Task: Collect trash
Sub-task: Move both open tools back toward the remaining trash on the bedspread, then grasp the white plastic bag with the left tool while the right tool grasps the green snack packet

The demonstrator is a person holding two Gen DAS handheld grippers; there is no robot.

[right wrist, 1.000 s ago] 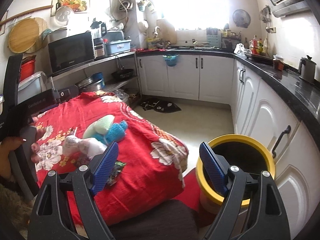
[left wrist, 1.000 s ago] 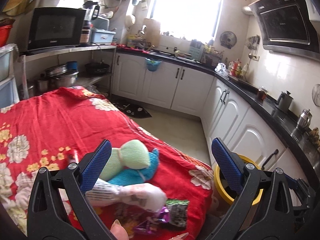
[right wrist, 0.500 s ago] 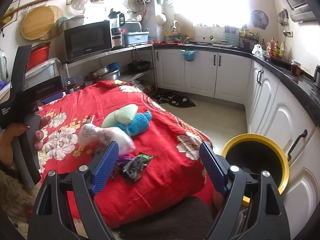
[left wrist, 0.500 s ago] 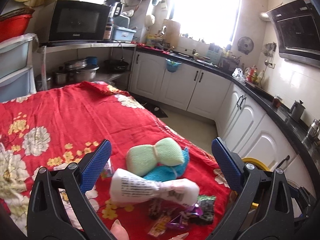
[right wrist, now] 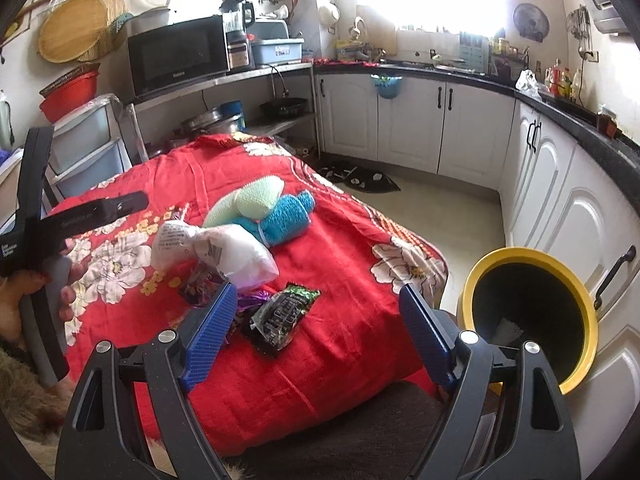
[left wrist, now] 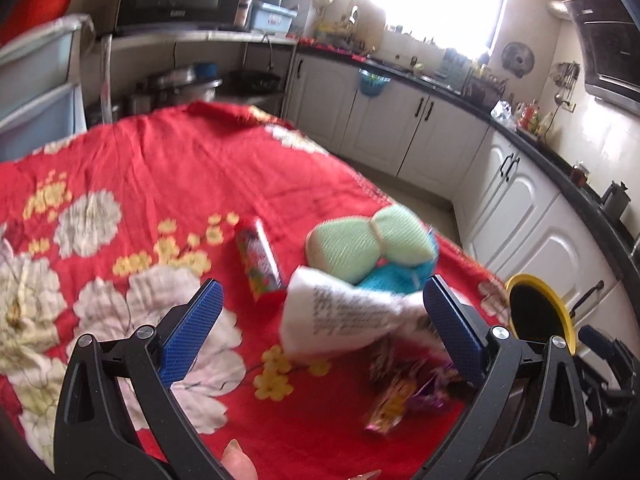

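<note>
Both grippers, left (left wrist: 318, 320) and right (right wrist: 314, 330), stood wide apart, holding nothing. Trash lay on the red desk (right wrist: 340, 248): white bag (right wrist: 224, 252), dark wrapper (right wrist: 284, 312), tube (left wrist: 258, 260). Bin (right wrist: 528, 312) waited beside. Could grab the sponges (right wrist: 264, 208) by mistake, or snag cloth. "Galanz" read on microwave (right wrist: 176, 56); bag print too blurry.

— What do the grippers look like?
— Left gripper (left wrist: 320, 312) and right gripper (right wrist: 314, 334) match: black triangular frames with cut-outs, silver screws, blue ribbed pads (right wrist: 208, 336).
— Markings?
— White lettering on the left handle (too small to read). The hand (right wrist: 48, 280) has painted nails.
</note>
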